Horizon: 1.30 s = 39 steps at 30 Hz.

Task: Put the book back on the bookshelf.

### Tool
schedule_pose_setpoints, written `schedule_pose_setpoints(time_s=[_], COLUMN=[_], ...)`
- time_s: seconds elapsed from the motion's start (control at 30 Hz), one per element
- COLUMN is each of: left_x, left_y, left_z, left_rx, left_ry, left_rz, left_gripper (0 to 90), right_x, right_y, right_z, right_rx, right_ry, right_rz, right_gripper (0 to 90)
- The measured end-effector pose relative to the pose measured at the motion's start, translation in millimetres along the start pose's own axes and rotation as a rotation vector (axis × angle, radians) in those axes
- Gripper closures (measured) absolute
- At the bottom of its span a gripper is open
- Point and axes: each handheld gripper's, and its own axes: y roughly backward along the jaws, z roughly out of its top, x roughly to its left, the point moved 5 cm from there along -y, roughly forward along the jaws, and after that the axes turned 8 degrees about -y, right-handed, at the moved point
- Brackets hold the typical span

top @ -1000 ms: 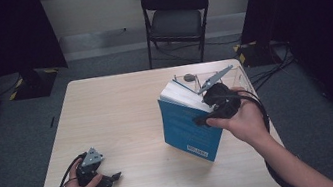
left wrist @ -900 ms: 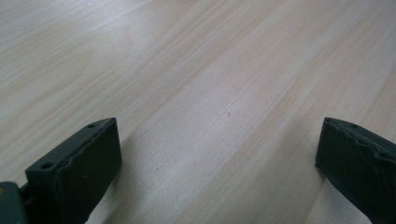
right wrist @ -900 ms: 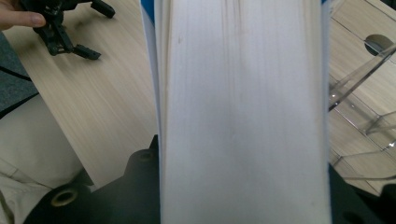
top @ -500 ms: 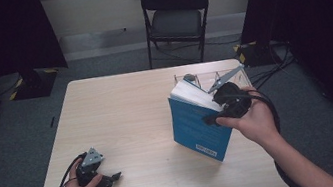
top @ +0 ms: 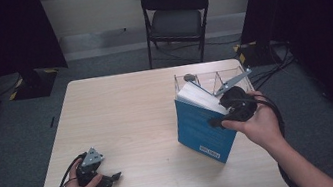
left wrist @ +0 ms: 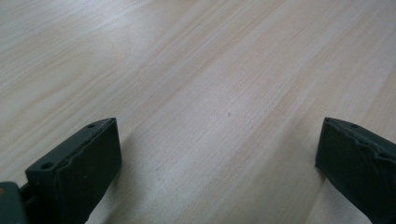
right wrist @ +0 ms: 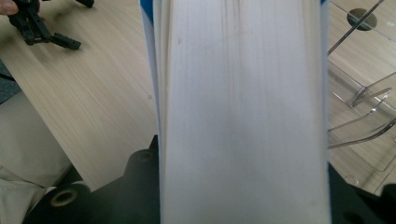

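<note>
A thick blue book (top: 203, 128) stands tilted on the right half of the table, its white page edges (right wrist: 243, 112) facing along my right gripper's jaws. My right gripper (top: 228, 114) is shut on the book, one jaw on each cover. My left gripper (top: 110, 179) rests low at the table's front left corner, held by a hand. Its jaws stand wide open over bare wood (left wrist: 219, 116) with nothing between them. Farther off in the right gripper view lies the left gripper (right wrist: 65, 42).
A clear plastic rack with dividers (top: 213, 80) sits at the table's back right, just behind the book; it appears as clear plastic (right wrist: 364, 93) beside the pages. A black folding chair (top: 175, 18) stands beyond the far edge of the wooden table (top: 121, 110).
My right gripper has carried the book a little to the right and toward the rack. The left gripper has stayed where it was.
</note>
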Motion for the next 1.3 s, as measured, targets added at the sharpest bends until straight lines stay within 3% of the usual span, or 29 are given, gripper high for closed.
schedule_pose_setpoints(time_s=[0.5,0.77,0.9,1.03,1.3], left_x=[-1.0,-1.1,-0.2,-0.2,-0.2], left_y=[-0.4,-0.6,-0.3,-0.3,0.1], left_z=[0.0,0.0,0.0,0.0,-0.1], left_rx=[-0.005,-0.008,-0.006,-0.006,-0.002], left_ry=[0.014,0.014,0.001,0.001,0.001], left_rz=[-0.008,-0.008,-0.004,-0.004,-0.008], left_gripper=[0.0,0.0,0.0,0.0,0.0], right_x=[-0.9,4.4,5.7,7.4,9.0], right_y=[-7.1,-8.2,-7.2,-7.5,-11.6], right_z=[-16.2,-18.7,-17.3,-13.6,-2.3], right_rx=[0.003,0.001,0.055,0.117,0.302], right_ry=[-0.001,0.056,0.095,0.102,0.123], right_rz=[0.016,0.015,0.023,0.005,-0.026], right_gripper=[61.5,61.1,61.0,60.9,60.0])
